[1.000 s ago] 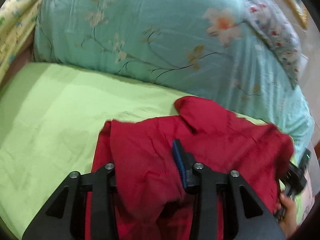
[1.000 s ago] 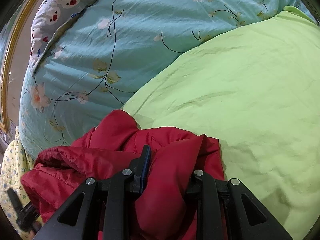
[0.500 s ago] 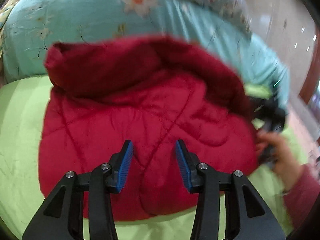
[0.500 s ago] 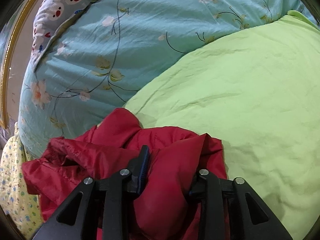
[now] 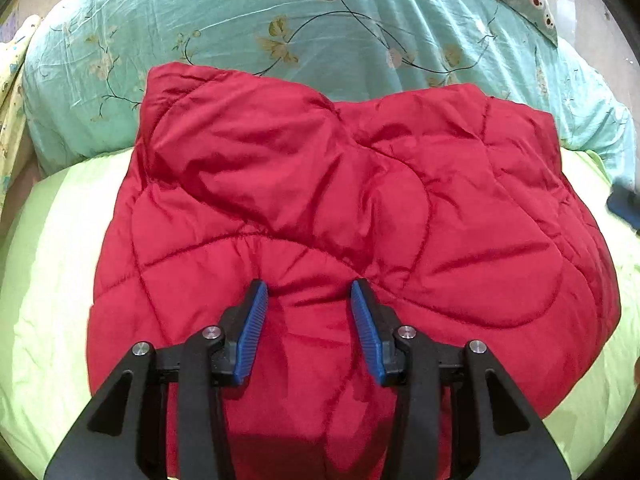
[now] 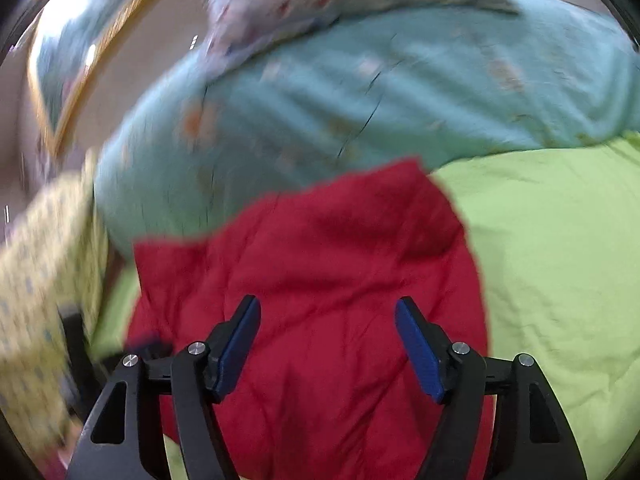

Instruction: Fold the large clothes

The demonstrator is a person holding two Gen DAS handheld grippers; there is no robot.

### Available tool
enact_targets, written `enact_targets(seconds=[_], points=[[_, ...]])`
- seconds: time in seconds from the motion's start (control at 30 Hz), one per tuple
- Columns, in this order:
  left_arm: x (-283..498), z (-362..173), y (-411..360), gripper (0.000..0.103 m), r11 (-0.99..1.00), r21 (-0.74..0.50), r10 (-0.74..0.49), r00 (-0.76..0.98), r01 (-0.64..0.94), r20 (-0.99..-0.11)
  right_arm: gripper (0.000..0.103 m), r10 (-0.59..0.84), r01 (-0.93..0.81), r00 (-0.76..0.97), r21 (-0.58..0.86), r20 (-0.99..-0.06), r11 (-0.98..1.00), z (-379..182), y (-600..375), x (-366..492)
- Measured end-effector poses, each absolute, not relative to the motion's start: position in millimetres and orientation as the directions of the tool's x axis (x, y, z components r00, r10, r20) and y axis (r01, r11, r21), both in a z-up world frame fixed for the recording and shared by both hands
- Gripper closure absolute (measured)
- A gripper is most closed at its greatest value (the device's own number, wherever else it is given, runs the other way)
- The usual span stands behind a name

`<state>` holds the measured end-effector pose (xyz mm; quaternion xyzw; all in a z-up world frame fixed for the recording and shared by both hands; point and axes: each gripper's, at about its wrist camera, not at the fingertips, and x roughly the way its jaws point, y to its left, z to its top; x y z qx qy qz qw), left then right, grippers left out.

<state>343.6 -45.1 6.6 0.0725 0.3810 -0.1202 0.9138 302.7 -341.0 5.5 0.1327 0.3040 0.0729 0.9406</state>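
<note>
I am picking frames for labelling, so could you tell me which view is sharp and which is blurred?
Left wrist view: sharp, the red jacket shows its quilting clearly, with fisheye bending at the edges. Right wrist view: motion-blurred, the floral quilt smeared.

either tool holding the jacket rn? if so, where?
No. Left tool and right tool are both open, nothing between their fingers; the red jacket lies loose on the green sheet.

Illumination is soft, even indoor light with only shallow shadows in fabric creases. The left wrist view is sharp at centre, with slight smearing at its right edge. The right wrist view is heavily motion-blurred, with bright glare patches at upper left; both show strong fisheye curvature and dark corner vignetting.
</note>
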Motion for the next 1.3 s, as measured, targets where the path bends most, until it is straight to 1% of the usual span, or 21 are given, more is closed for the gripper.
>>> enact_targets(seconds=[0.1, 0.2, 0.3, 0.33, 0.43, 0.47, 0.57, 0.7, 0.93, 1.03, 1.1, 1.23, 1.3], points=[[353.7, 14.9, -42.6, 0.06, 0.966, 0.051, -0.142, 0.684, 0.254, -0.716, 0.031, 0.191, -0.046, 0.748, 0.237, -0.636, 0.97, -15.0, -334.0, 329.6], [366.5, 16.1, -30.1, 0.06, 0.973, 0.072, -0.101, 0.689, 0.218, -0.717, 0.032, 0.158, -0.022, 0.737, 0.211, -0.657, 0.977, -25.5, -338.7, 350.0], [389.9, 11.5, -23.7, 0.059, 0.981, 0.065, -0.077, 0.682, 0.18, -0.728, 0.032, 0.118, 0.013, 0.728, 0.185, -0.676, 0.983, -29.0, -342.8, 367.3], [397.0, 8.7, -21.8, 0.059, 0.983, 0.07, -0.065, 0.679, 0.17, -0.731, 0.032, 0.117, 0.024, 0.72, 0.193, -0.684, 0.981, -31.1, -346.0, 373.8], [417.0, -1.3, -13.8, 0.059, 0.988, 0.025, -0.082, 0.65, 0.154, -0.755, 0.03, 0.156, 0.043, 0.695, 0.257, -0.702, 0.965, -40.3, -357.6, 388.4], [424.3, -4.7, -11.4, 0.059, 0.989, 0.003, -0.092, 0.64, 0.146, -0.763, 0.03, 0.167, 0.05, 0.692, 0.277, -0.702, 0.96, -42.6, -361.3, 390.1], [431.8, -12.1, -5.6, 0.059, 0.991, -0.013, -0.094, 0.628, 0.132, -0.773, 0.03, 0.188, 0.069, 0.689, 0.322, -0.7, 0.944, -48.7, -369.8, 398.4], [436.8, -14.0, -7.3, 0.059, 0.991, -0.014, -0.093, 0.619, 0.13, -0.78, 0.029, 0.181, 0.073, 0.688, 0.315, -0.702, 0.946, -51.4, -369.5, 401.0], [422.8, -1.0, 7.6, 0.059, 0.986, -0.072, -0.149, 0.623, 0.147, -0.768, 0.029, 0.178, 0.066, 0.693, 0.307, -0.699, 0.949, -52.1, -366.3, 402.7], [409.9, 1.8, 11.9, 0.059, 0.987, -0.032, -0.127, 0.659, 0.155, -0.742, 0.029, 0.177, 0.066, 0.695, 0.308, -0.697, 0.949, -53.9, -363.0, 399.0], [412.9, -6.5, 10.6, 0.059, 0.988, 0.003, -0.1, 0.654, 0.155, -0.75, 0.029, 0.175, 0.069, 0.693, 0.305, -0.7, 0.95, -52.0, -362.4, 397.7], [414.5, -3.6, 9.4, 0.059, 0.984, 0.002, -0.113, 0.639, 0.176, -0.761, 0.029, 0.172, 0.078, 0.699, 0.313, -0.694, 0.946, -42.4, -364.1, 388.9], [406.2, 2.4, 14.2, 0.058, 0.98, -0.013, -0.139, 0.641, 0.198, -0.754, 0.029, 0.182, 0.079, 0.711, 0.334, -0.679, 0.939, -37.0, -365.7, 378.1]])
